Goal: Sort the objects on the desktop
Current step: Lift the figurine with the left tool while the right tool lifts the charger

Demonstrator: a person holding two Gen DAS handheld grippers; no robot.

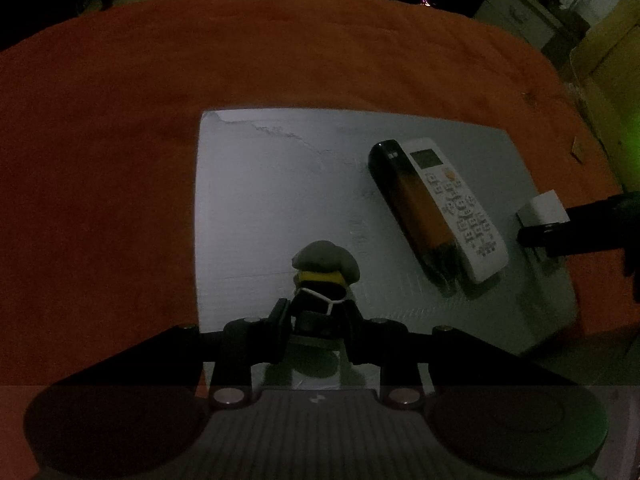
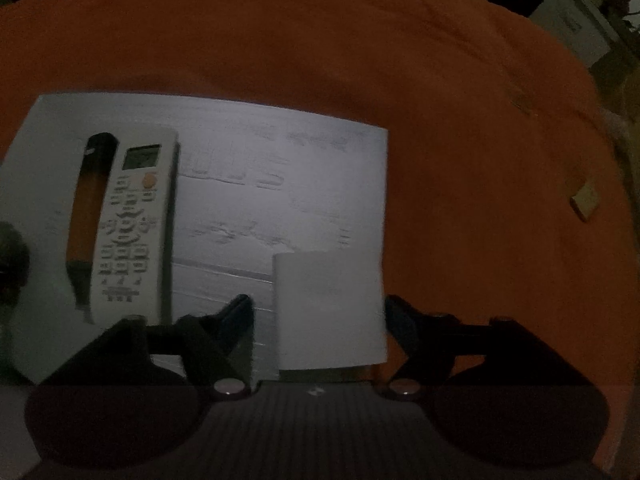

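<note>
A white board (image 1: 272, 184) lies on an orange cloth (image 1: 120, 140). My left gripper (image 1: 316, 312) is shut on a small figurine (image 1: 326, 270) with a grey cap, yellow face and black body, held over the board's near edge. A white remote (image 1: 456, 208) (image 2: 132, 224) lies on the board beside a long black-and-orange object (image 1: 412, 208) (image 2: 90, 200). My right gripper (image 2: 320, 308) (image 1: 544, 222) straddles a white box (image 2: 328, 312) (image 1: 542, 208) at the board's (image 2: 300, 184) right edge. Its right finger meets the box; a strip of board shows between the left finger (image 2: 236, 320) and the box.
A small tan piece (image 2: 585, 200) (image 1: 576, 152) lies on the cloth (image 2: 480, 160) to the right of the board. Cardboard boxes (image 1: 608, 60) and furniture stand past the table's far right edge. The room is dim.
</note>
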